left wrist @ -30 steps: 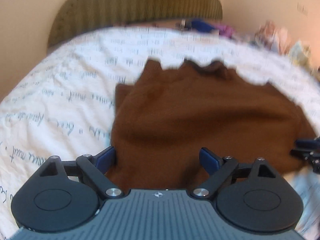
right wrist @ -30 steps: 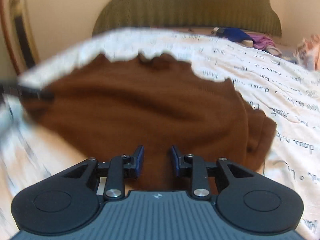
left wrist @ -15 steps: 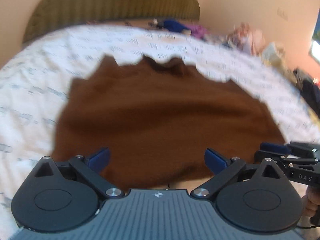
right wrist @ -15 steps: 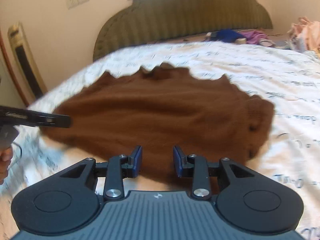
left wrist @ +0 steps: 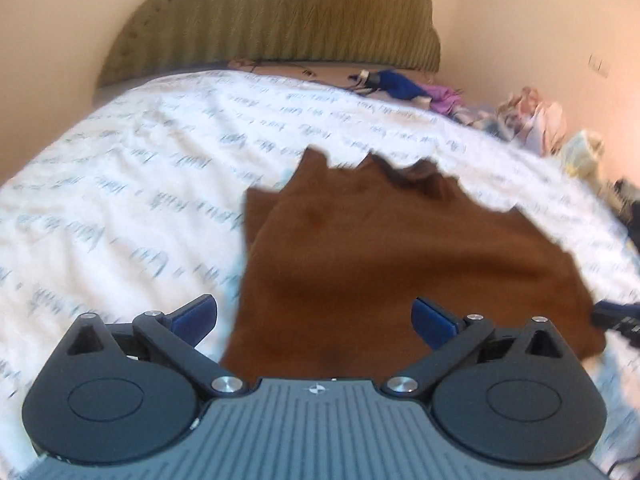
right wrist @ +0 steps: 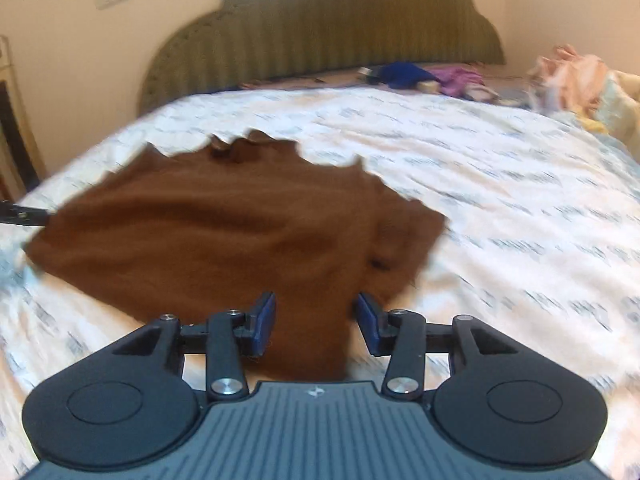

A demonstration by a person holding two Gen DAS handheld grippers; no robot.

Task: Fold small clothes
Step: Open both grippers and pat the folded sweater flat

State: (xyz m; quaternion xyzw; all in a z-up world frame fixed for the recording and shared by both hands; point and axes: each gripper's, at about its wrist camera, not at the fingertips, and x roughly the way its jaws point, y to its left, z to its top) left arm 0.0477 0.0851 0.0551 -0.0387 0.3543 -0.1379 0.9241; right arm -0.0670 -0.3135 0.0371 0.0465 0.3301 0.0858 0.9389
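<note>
Since half a second ago both views have swung, and the brown knit garment (left wrist: 404,268) now shows its left sleeve folded under along its left edge, where before it lay wider and flatter.

Going left to right with the garment as landmark: left of it stretches the white bedspread (left wrist: 120,184) printed with blue script, wrinkled and blurred. My left gripper (left wrist: 314,316) sits at the garment's near hem with its blue-padded fingers (left wrist: 192,312) spread wide; the left pad is over bare bedspread, the right pad over brown cloth, neither pinching anything. The garment lies spread on the bedspread, neckline pointing away toward the olive ribbed headboard (left wrist: 280,20). At its near right corner, my right gripper (right wrist: 316,320) has its fingers (right wrist: 264,320) parted on either side of a strip of the hem; whether the pads touch the cloth I cannot tell. Beyond the garment to the right, near the headboard, lie a dark blue cloth (right wrist: 404,72) and a purple one (right wrist: 460,78), then a pale heap of clothes (right wrist: 576,76) by the wall.
</note>
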